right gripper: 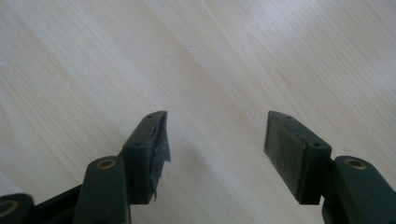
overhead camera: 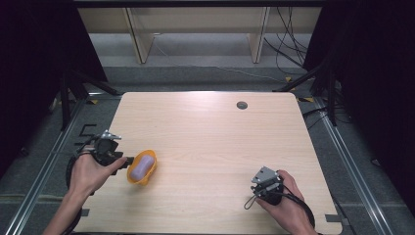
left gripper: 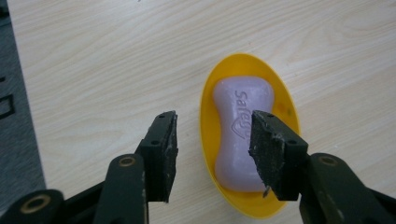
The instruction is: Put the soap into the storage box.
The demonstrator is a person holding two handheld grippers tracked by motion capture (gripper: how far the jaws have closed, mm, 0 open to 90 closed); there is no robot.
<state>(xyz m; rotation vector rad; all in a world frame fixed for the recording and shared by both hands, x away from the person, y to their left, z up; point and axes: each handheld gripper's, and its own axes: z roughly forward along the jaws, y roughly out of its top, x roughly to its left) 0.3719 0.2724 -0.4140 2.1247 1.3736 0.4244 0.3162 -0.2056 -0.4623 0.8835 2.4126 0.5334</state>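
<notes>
Black jaws of the left claw rise closest to the lens in the left gripper view, standing partly apart with nothing pressed between their pads. Just past them lies a yellow soap dish on the worktop, holding a pale purple bar of soap. The claw's one jaw hangs in front of the soap's near half, the other over bare wood beside the dish's rim; neither pad touches the dish or soap as far as can be seen. In the high view the left claw points at the dish from just beside it, with the soap lying lengthwise inside. Well apart from it, the right claw hovers over bare wood, jaws wide and empty, held by the right hand.
</notes>
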